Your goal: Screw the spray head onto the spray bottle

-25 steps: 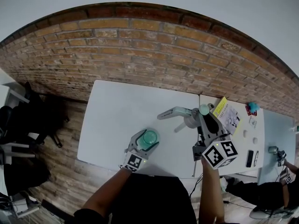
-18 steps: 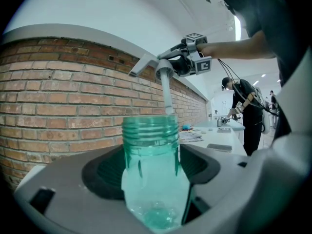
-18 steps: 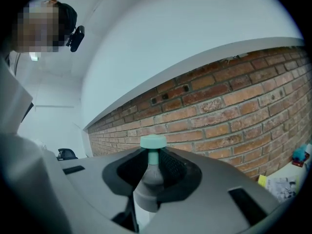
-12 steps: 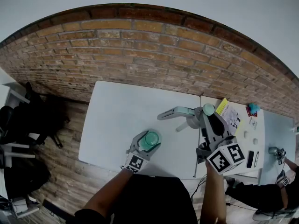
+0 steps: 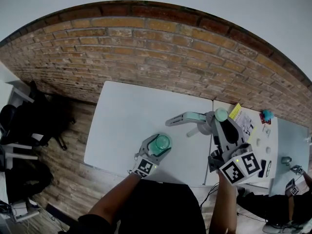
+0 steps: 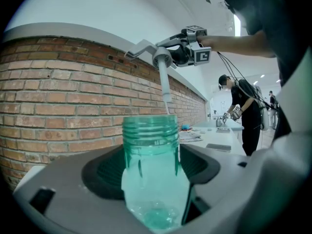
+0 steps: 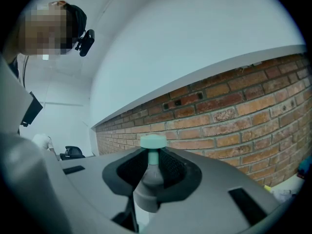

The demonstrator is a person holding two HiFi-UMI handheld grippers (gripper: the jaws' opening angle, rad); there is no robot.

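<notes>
I see a glossy translucent green plastic bottle (image 6: 150, 177), a matt grey spray head (image 7: 147, 178), probably plastic, rough brick wall (image 5: 146, 48).

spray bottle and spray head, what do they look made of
Spray bottle: likely clear plastic, tinted teal and glossy; the wall behind shows through it, and the neck threads look moulded. Spray head: likely opaque plastic, matte grey with mint parts; no shine, nothing shows through.

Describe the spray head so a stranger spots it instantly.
Over the white table by the brick wall, find the right gripper. The spray head is clamped in it: grey, pale green knob, thin tube hanging down, unlike the open green bottle.
</notes>
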